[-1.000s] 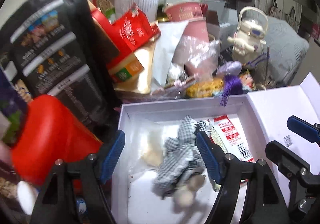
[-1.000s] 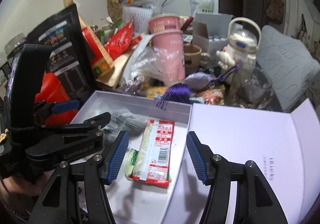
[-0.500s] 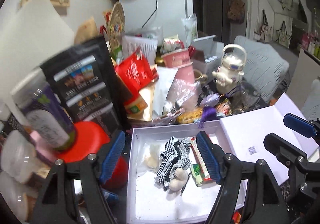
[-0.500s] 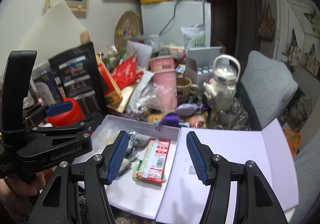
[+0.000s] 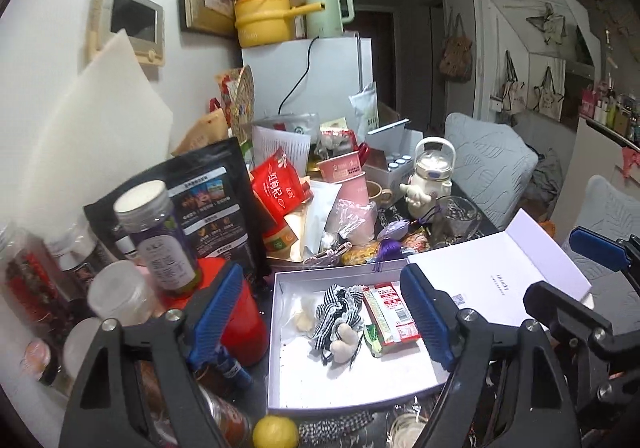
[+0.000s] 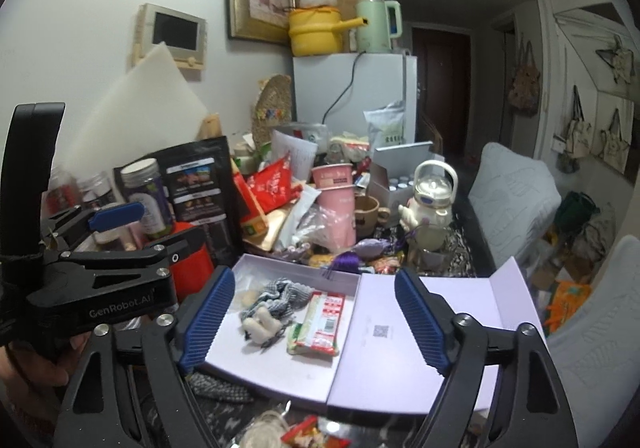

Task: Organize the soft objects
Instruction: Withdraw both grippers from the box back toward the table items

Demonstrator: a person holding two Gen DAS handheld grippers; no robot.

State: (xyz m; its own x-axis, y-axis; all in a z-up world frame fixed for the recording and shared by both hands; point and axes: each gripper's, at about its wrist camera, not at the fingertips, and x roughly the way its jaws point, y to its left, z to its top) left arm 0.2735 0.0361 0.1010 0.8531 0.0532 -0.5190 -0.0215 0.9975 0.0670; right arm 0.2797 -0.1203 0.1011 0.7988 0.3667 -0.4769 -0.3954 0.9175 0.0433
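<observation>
A white box (image 5: 360, 380) (image 6: 280, 368) lies open on the cluttered table, its lid (image 5: 500, 276) (image 6: 440, 328) flipped out to the right. Inside lie a black-and-white checked cloth (image 5: 340, 308) (image 6: 280, 296), a cream plush piece (image 5: 344, 340) (image 6: 260, 328), a red-and-white packet (image 5: 390, 312) (image 6: 326, 316) and a small green packet (image 5: 374, 340). My left gripper (image 5: 320, 276) hovers well above the box, jaws opening, nothing between them. My right gripper (image 6: 314, 278) hangs beside it over the box and lid, jaws also opening and empty.
A red container (image 5: 240, 320), a purple jar (image 5: 164, 240) and a black pouch (image 5: 208, 200) crowd the box's left side. Pink cups (image 6: 336, 208) and a white teapot figure (image 6: 430, 200) stand behind it. A lemon (image 5: 276, 432) and another checked cloth (image 6: 216, 384) lie at its front edge.
Both grippers have risen and drawn back from the box, so the whole box and the room now show. Both pairs of jaws stand wider than before.
</observation>
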